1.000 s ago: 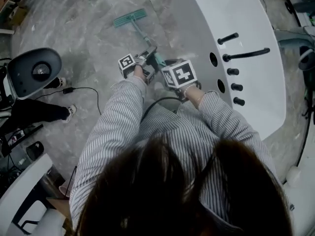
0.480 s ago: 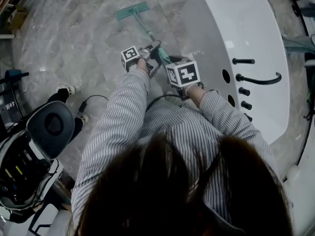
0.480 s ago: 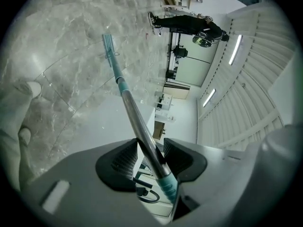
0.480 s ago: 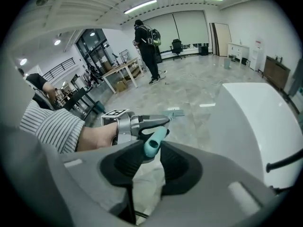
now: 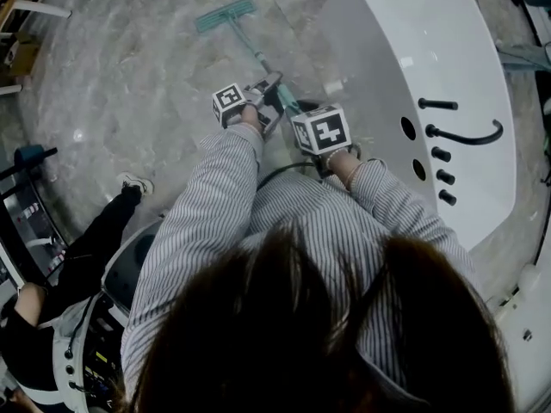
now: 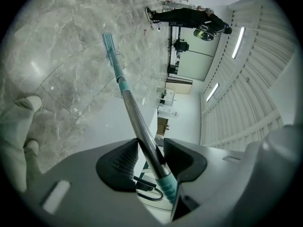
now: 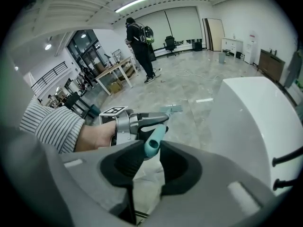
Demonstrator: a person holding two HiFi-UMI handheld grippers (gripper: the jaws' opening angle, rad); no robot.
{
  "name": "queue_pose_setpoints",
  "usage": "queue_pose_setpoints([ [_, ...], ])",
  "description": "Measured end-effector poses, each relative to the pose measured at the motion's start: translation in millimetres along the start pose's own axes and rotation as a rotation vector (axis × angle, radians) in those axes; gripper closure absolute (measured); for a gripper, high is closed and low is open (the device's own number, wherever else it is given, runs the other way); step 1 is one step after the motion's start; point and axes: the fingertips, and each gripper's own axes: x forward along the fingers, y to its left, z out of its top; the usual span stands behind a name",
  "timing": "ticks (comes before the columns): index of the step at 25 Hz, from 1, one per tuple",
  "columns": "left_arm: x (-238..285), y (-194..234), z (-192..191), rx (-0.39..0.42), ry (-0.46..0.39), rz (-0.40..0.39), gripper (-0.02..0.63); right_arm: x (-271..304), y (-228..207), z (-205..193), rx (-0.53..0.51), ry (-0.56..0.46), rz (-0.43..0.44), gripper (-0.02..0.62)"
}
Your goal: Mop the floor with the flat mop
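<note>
Teal and flat, the mop head (image 5: 225, 15) lies on the grey marble floor (image 5: 120, 84) ahead of me, left of the white tub (image 5: 405, 41). Its pole (image 6: 137, 117) slants back up toward my hands. My left gripper (image 6: 147, 157) is clamped on the metal part of the pole, just above the teal grip. My right gripper (image 7: 151, 161) pinches the pole's teal end, close behind the left one. A person in black (image 7: 139, 34) stands well away across the room.
</note>
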Motion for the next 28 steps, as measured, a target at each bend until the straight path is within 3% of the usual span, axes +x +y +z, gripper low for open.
queue_pose_setpoints([
  [6, -5, 10, -14, 0.026, 0.047, 0.035, 0.44, -3, 1, -18, 0.0, 0.002, -0.015, 0.495],
  [12, -8, 25, -67, 0.029, 0.034, 0.027, 0.44, -34, -13, -63, -0.021, -0.01, 0.003, 0.495],
  [16, -7, 43, -124, 0.042, 0.033, 0.024, 0.44, -62, -31, -113, -0.045, -0.003, 0.026, 0.495],
  [22, -13, 74, -221, 0.016, -0.042, -0.022, 0.44, -114, -53, -199, -0.074, -0.016, 0.048, 0.495],
  [28, -47, 104, -320, -0.006, -0.006, 0.002, 0.44, -167, -44, -292, -0.054, -0.015, 0.042, 0.495],
])
